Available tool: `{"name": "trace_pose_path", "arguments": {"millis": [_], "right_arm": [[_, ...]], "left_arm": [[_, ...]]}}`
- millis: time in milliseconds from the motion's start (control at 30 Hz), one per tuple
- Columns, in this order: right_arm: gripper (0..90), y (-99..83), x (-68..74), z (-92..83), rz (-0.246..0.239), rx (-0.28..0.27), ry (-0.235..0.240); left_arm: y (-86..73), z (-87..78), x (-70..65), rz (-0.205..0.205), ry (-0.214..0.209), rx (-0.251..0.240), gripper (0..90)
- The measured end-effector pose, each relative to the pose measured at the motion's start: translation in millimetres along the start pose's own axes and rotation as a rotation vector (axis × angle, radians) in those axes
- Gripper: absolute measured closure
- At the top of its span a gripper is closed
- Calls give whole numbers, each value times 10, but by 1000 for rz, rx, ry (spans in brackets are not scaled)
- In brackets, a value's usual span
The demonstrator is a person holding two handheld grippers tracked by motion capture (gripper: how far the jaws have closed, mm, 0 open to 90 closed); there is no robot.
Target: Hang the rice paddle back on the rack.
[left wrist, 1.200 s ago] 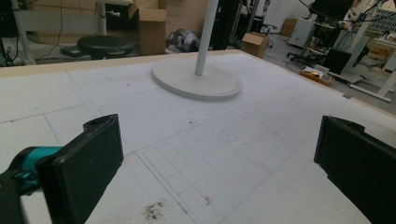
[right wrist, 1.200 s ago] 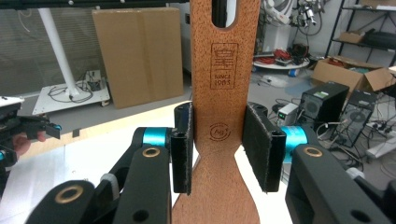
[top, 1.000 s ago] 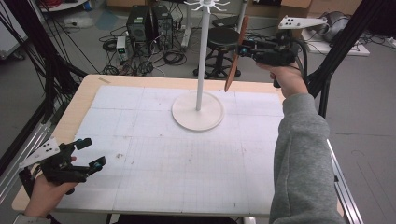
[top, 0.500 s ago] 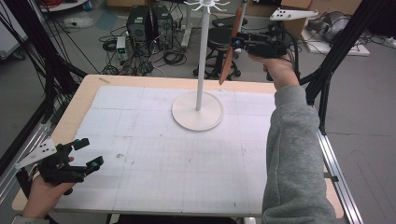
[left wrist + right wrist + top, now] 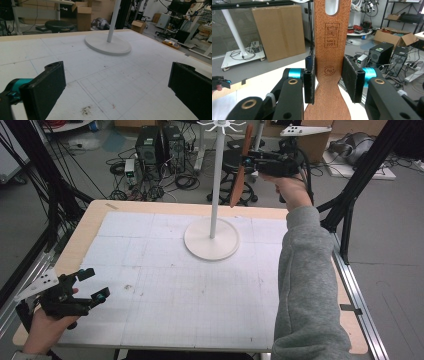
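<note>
A white hook stand (image 5: 216, 180) rises from a round base (image 5: 211, 239) at the table's far middle. My right gripper (image 5: 251, 163) is held high just right of the pole's top and is shut on a wooden utensil (image 5: 238, 182) that hangs down, tilted. In the right gripper view the black pads clamp the utensil's narrow neck (image 5: 331, 50), and its hanging hole (image 5: 332, 6) is above my gripper (image 5: 329, 75). My left gripper (image 5: 96, 284) rests low at the table's near left corner, open and holding nothing. Its view shows my wide-apart gripper (image 5: 116, 75) facing the stand's base (image 5: 108, 44).
The white gridded mat (image 5: 200, 290) covers the wooden table (image 5: 90, 220). Computers, cables and a black stool (image 5: 235, 160) stand on the floor beyond the far edge. Black frame posts (image 5: 360, 180) rise at the right. A grey sleeve (image 5: 305, 285) reaches across the table's right side.
My right gripper has carried the wooden utensil left and slightly up, closer to the stand's hooked top. The left gripper has stayed open near the front left corner, shifting only slightly.
</note>
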State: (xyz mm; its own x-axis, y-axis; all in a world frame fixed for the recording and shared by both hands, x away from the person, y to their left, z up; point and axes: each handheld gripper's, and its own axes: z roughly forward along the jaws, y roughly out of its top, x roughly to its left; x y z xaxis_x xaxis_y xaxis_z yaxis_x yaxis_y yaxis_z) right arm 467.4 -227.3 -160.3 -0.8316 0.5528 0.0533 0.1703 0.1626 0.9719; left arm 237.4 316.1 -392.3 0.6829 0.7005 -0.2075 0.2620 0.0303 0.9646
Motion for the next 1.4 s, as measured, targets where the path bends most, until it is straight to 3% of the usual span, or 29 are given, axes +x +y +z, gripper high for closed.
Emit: {"name": "trace_pose_path", "arguments": {"millis": [667, 1033, 1200, 1400], "right_arm": [[649, 42, 19, 149, -5, 25, -14], [649, 55, 31, 169, 2, 13, -18], [649, 49, 34, 204, 10, 4, -20], [649, 20, 35, 263, 13, 27, -26]], "left_arm": [[6, -24, 6, -6, 0, -7, 18], [-4, -36, 22, -11, 5, -10, 18], [-27, -11, 17, -3, 8, 12, 18], [-21, -28, 20, -3, 10, 5, 18]]}}
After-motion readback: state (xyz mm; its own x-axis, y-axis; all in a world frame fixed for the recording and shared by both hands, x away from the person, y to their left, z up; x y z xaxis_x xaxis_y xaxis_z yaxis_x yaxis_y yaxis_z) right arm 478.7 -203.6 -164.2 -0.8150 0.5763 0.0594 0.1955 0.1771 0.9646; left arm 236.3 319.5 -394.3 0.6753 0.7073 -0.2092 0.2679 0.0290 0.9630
